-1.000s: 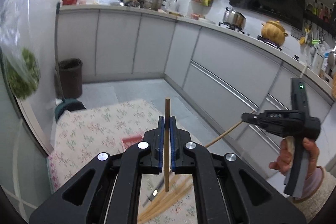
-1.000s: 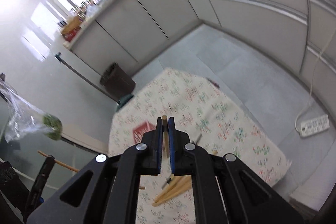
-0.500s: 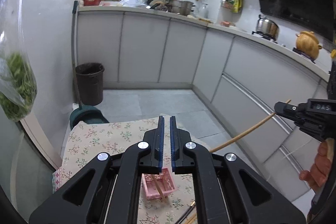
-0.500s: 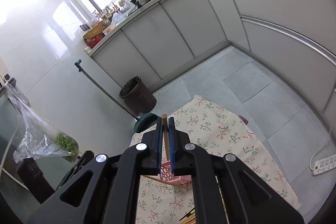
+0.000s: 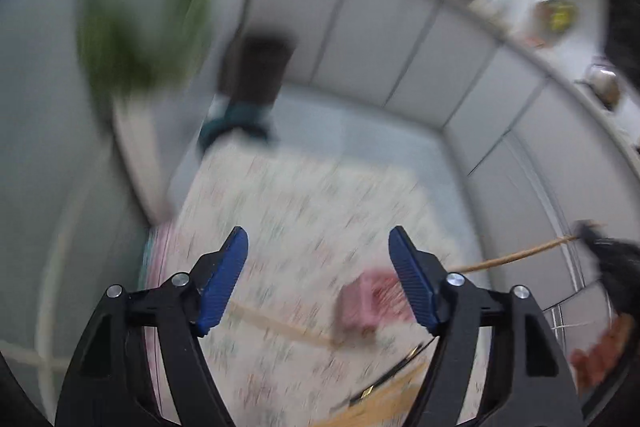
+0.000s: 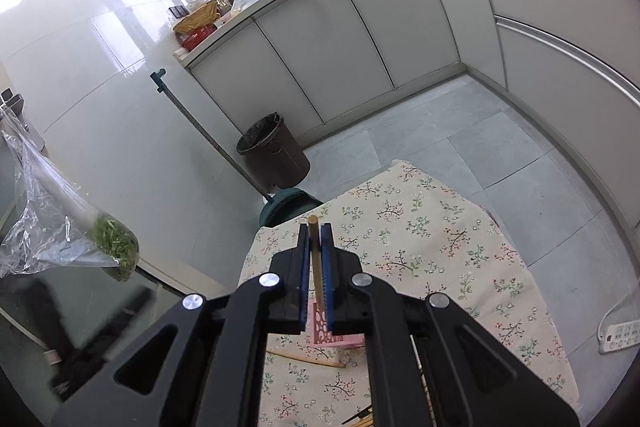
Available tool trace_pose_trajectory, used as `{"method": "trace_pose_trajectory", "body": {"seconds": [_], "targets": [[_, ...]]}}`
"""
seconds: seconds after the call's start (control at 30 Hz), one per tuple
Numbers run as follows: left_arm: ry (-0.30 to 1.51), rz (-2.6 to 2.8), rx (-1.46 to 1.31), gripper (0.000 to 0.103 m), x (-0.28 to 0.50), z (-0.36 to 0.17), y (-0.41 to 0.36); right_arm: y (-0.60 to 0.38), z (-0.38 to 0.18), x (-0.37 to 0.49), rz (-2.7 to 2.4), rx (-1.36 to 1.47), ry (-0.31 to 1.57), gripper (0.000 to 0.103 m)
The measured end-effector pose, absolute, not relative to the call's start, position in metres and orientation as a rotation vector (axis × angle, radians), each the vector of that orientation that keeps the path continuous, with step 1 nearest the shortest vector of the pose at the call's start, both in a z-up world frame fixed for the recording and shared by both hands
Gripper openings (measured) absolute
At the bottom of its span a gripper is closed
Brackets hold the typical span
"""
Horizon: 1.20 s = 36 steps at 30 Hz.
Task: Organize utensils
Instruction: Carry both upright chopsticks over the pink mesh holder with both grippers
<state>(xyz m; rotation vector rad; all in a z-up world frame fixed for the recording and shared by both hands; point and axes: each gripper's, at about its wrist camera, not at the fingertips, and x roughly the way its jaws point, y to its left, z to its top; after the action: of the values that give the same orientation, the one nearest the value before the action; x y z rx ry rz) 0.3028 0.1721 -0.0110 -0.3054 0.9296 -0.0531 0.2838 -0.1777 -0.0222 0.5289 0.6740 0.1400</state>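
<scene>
A: How are the two grippers set?

B: The left gripper point(image 5: 318, 277) has its fingers spread wide with nothing between them, above the flowered tablecloth point(image 5: 304, 211); that view is blurred. The right gripper point(image 6: 316, 267) pinches a wooden chopstick point(image 6: 315, 247) upright between its pads.

A: And the other utensils?

B: A pink basket point(image 5: 366, 303) sits on the cloth, with one chopstick point(image 5: 280, 325) lying beside it and touching it. More chopsticks point(image 5: 384, 401) lie in a heap at the near edge.
</scene>
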Motion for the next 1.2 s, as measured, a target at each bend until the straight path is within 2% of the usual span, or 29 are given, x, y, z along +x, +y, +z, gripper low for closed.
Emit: {"method": "trace_pose_trajectory", "body": {"seconds": [0.1,0.2,0.43,0.6,0.63,0.7,0.73,0.83,1.0,1.2], "targets": [[1.193,0.127,-0.425,0.053,0.331,-0.110,0.206,-0.175,-0.024,0.283,0.150,0.537,0.673,0.005],[1.308,0.323,-0.518,0.052,0.343,-0.184,0.225,-0.174,-0.027,0.287,0.160,0.544,0.677,0.005],[1.287,0.555,-0.528,0.052,0.363,-0.225,0.228,-0.179,-0.033,0.292,0.156,0.520,0.684,0.005],[1.258,0.629,-0.496,0.056,0.375,-0.230,0.220,-0.184,-0.041,0.300,0.149,0.517,0.704,0.006],[1.245,0.639,-0.494,0.052,0.374,-0.229,0.218,-0.184,-0.041,0.301,0.148,0.517,0.705,0.006],[1.226,0.622,-0.457,0.033,0.374,-0.227,0.206,-0.186,-0.043,0.302,0.145,0.513,0.705,0.006],[1.220,0.600,-0.421,0.016,0.376,-0.226,0.200,-0.186,-0.044,0.303,0.145,0.514,0.708,0.006],[1.207,0.538,-0.402,0.006,0.374,-0.225,0.195,-0.188,-0.045,0.303,0.149,0.526,0.713,0.006],[1.176,0.357,-0.421,0.005,0.361,-0.210,0.201,-0.193,-0.041,0.300,0.143,0.537,0.703,0.006],[1.050,0.168,-0.303,0.005,0.323,-0.141,0.196,-0.194,-0.039,0.295,0.142,0.546,0.704,0.006]]}}
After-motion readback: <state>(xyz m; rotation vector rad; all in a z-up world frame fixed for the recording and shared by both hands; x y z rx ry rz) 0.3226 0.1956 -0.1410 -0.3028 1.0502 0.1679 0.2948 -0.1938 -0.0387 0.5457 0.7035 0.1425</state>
